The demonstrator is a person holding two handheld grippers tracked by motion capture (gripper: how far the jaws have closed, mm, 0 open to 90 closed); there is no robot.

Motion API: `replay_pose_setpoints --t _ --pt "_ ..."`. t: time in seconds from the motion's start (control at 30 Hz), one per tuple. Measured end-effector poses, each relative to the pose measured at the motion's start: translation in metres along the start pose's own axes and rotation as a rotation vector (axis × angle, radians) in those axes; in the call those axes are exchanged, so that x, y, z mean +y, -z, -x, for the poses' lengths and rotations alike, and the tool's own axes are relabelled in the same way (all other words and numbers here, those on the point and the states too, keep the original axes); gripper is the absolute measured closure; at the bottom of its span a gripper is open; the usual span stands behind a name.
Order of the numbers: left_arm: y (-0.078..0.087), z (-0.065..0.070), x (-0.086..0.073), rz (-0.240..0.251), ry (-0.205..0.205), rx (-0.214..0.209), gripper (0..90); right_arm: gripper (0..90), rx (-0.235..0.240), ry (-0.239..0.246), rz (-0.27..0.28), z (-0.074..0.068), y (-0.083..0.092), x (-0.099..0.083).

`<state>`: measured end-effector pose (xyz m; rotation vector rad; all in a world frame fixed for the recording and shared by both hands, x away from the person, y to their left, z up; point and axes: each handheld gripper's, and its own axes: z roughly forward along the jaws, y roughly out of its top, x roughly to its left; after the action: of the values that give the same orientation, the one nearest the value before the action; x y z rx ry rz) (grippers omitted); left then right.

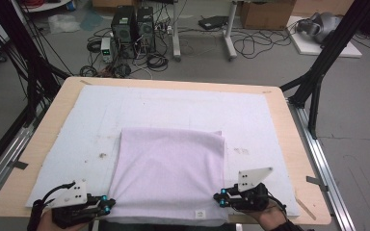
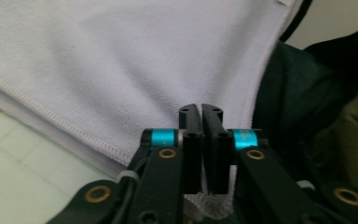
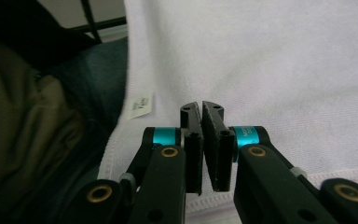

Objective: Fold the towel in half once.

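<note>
The pale lilac towel (image 1: 169, 173) lies folded on the white mat (image 1: 77, 125), at the table's (image 1: 294, 144) near edge. Your left gripper (image 1: 107, 206) pinches its near left corner, your right gripper (image 1: 220, 198) the near right corner, both with jaws together. The right gripper view shows a small label (image 3: 141, 104); the left gripper view shows the stitched hem (image 2: 65, 123).
</note>
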<state>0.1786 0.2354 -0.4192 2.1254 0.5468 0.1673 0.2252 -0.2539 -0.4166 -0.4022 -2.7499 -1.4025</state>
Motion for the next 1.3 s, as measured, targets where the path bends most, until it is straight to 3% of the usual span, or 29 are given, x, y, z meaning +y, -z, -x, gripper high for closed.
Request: replay_pose_setpoints --t 0.13,0.33,0.6,0.67,0.73,0.77,0.9,1.03,1.1,1.17,1.2,1.3 --pt "-0.006 -0.012 0.003 0.006 0.019 0.036 72.1 73.2 -0.030 -0.040 0.000 0.012 -0.002 -0.001" --pt "-0.019 -0.045 0.015 0.025 0.055 0.125 68.2 64.6 -0.110 -0.098 0.007 0.048 -0.002 0.012" --pt "-0.036 -0.105 0.049 0.047 0.108 0.215 65.4 55.7 -0.240 -0.134 0.003 0.106 0.003 0.043" --pt "-0.044 -0.122 0.060 0.041 0.125 0.230 63.0 53.8 -0.259 -0.142 0.000 0.122 0.004 0.048" --pt "-0.052 -0.137 0.071 0.024 0.142 0.281 54.3 53.0 -0.293 -0.149 -0.002 0.137 0.006 0.052" --pt "-0.056 -0.145 0.074 0.029 0.163 0.288 50.1 52.1 -0.291 -0.155 0.002 0.144 0.006 0.052" --pt "-0.063 -0.173 0.083 0.053 0.218 0.299 47.5 51.4 -0.310 -0.171 0.010 0.165 0.005 0.050" --pt "-0.070 -0.188 0.084 0.082 0.272 0.291 46.4 48.4 -0.298 -0.210 0.006 0.179 -0.001 0.045" --pt "-0.072 -0.193 0.080 0.080 0.285 0.251 56.4 52.0 -0.274 -0.234 0.017 0.184 -0.004 0.041" --pt "-0.073 -0.195 0.077 0.047 0.286 0.204 74.7 62.8 -0.245 -0.248 0.007 0.185 -0.005 0.040" --pt "-0.072 -0.193 0.076 0.044 0.264 0.191 88.8 70.4 -0.214 -0.245 0.004 0.185 -0.006 0.040" --pt "-0.062 -0.183 0.076 0.082 0.237 0.183 89.6 83.3 -0.195 -0.205 -0.016 0.177 -0.004 0.044"
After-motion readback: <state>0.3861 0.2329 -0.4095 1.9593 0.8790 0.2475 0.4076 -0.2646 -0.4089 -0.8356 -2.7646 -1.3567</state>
